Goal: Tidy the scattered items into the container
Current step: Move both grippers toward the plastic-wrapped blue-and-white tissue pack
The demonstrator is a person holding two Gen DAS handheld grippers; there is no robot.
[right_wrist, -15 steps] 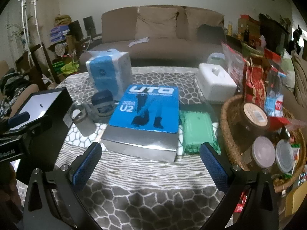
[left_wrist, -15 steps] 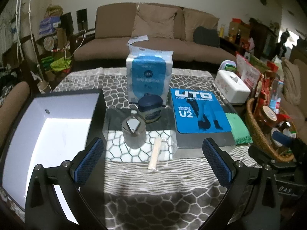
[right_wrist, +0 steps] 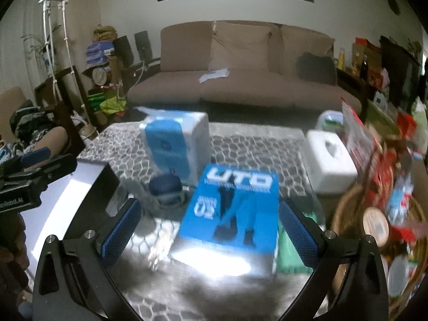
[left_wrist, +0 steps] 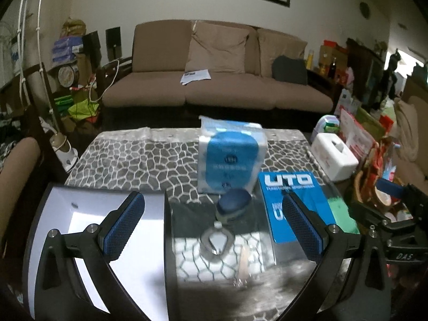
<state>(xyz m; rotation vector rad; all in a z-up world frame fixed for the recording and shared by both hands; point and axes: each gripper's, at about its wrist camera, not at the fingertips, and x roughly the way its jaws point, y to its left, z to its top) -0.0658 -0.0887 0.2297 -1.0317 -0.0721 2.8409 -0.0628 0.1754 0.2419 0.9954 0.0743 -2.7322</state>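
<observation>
A black box with a white inside (left_wrist: 88, 214) stands open at the table's left. Scattered items lie on the patterned cloth: a blue and white tissue pack (left_wrist: 231, 157), a dark blue jar (left_wrist: 234, 204), a small clear bottle (left_wrist: 215, 240), a pale wrapped stick (left_wrist: 242, 264), a blue UTO box (right_wrist: 232, 208) and a green pack (right_wrist: 289, 251). My left gripper (left_wrist: 214, 231) is open, its fingers framing the bottle and jar from above. My right gripper (right_wrist: 208, 231) is open over the UTO box, not touching it.
A white tissue holder (right_wrist: 330, 157) sits at the back right of the table. A wicker basket (right_wrist: 347, 214) full of snacks and jars crowds the right edge. A brown sofa (left_wrist: 222, 85) stands behind the table, with clutter on both sides.
Both grippers have tilted upward and moved forward over the table; the items now sit lower in the views and closer between the fingers. Both stay open.
</observation>
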